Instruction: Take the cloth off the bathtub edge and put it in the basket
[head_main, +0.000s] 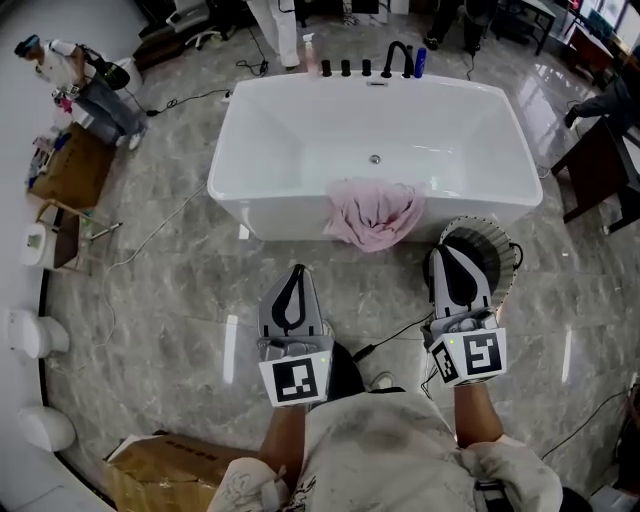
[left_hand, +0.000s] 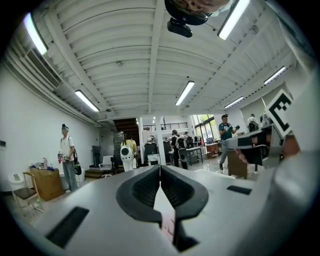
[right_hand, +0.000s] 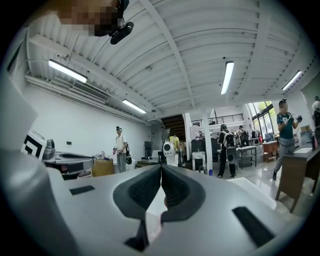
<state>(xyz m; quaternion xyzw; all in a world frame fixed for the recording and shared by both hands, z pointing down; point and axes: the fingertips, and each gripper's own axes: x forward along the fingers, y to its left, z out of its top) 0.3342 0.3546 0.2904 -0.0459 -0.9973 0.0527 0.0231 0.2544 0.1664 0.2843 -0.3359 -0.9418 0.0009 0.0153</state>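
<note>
Left gripper (head_main: 296, 272), right gripper (head_main: 460, 252) above marble floor (head_main: 170, 290); cloth (head_main: 372, 212) on bathtub (head_main: 280, 215) edge.

The cloth (head_main: 374, 212) is pale pink, the bathtub (head_main: 262, 140) white, the floor (head_main: 170, 290) grey veined marble. The basket (head_main: 490, 236) seems grey-ribbed. The left gripper (head_main: 297, 270) and right gripper (head_main: 455, 250) are grey, with black-and-white square markers.
</note>
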